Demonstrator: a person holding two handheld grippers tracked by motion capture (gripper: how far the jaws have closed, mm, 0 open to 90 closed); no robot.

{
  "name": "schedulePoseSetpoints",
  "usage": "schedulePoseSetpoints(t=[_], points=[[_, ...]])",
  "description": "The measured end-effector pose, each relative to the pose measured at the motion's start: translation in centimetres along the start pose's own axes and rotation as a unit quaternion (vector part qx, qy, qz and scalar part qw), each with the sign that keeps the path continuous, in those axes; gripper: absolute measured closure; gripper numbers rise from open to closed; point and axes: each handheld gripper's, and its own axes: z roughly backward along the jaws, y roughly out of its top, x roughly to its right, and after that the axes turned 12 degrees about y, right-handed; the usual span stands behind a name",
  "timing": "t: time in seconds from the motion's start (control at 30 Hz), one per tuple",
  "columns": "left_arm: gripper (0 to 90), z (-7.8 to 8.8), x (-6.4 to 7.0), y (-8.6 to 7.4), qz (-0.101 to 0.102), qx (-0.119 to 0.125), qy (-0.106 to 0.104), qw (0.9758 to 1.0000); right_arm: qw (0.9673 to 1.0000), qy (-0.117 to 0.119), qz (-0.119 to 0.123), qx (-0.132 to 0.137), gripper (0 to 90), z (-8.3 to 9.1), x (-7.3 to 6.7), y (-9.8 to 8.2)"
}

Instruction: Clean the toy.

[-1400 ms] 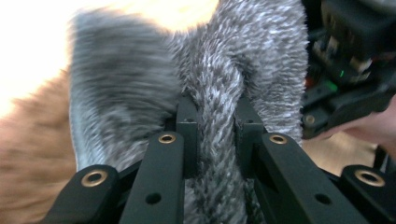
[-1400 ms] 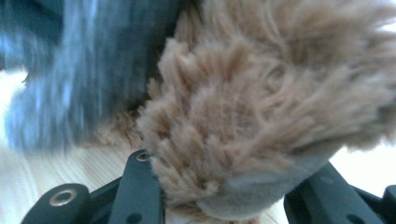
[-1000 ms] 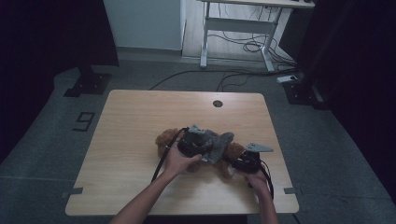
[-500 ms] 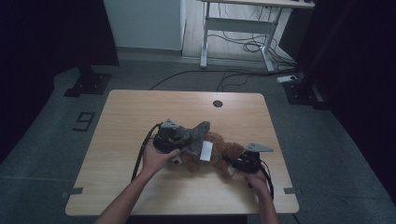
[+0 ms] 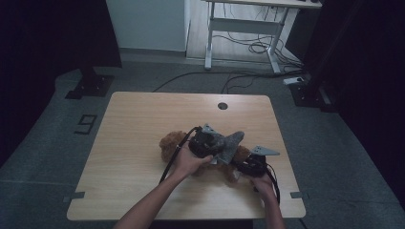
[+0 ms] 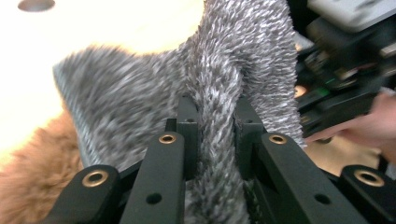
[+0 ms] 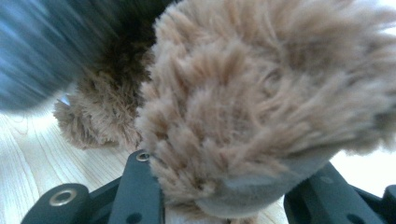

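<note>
A brown teddy bear (image 5: pixel 168 144) lies on the wooden table (image 5: pixel 138 119), its head toward the left. A grey knit garment (image 5: pixel 229 142) covers its middle. My left gripper (image 5: pixel 219 149) is over the bear, shut on a fold of that grey knit (image 6: pixel 140 102), which is pinched between the two black fingers (image 6: pixel 187 116). My right gripper (image 5: pixel 241 165) is low at the bear's right end. It is shut on a furry brown paw with a grey sole (image 7: pixel 261 102). The garment hides the bear's body.
A round cable hole (image 5: pixel 222 105) sits near the table's far edge. Bare wood lies to the left and at the front. Behind the table stands a white desk frame (image 5: pixel 239 28) with cables on the floor. My right gripper (image 6: pixel 341 70) and a hand (image 6: pixel 369 130) are close by in the left gripper view.
My left gripper swung left with the grey knit, then came back right over the bear's middle. The right gripper stayed where it was on the paw.
</note>
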Motion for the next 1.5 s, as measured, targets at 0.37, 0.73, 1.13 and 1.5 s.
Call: schedulePoseSetpoints(t=[0.37, 0.73, 1.13, 1.5], points=[[77.0, 5.0, -5.5, -2.9, 0.049, 0.033, 0.047, 0.9972, 1.0000, 0.002, 0.002, 0.001, 61.7, 0.0, 0.1, 0.0], [77.0, 8.4, -10.5, -7.3, 0.095, 0.047, 0.080, 0.9911, 1.0000, 0.005, 0.000, 0.003, 61.7, 0.0, 0.2, -0.1], [77.0, 8.7, -12.6, -10.9, 0.110, 0.028, 0.127, 0.9854, 1.0000, 0.004, -0.001, 0.003, 61.7, 0.0, 0.1, -0.1], [77.2, 8.3, -14.1, -12.9, 0.135, 0.008, 0.136, 0.9814, 1.0000, 0.000, -0.001, 0.002, 61.7, 0.0, 0.2, -0.1]])
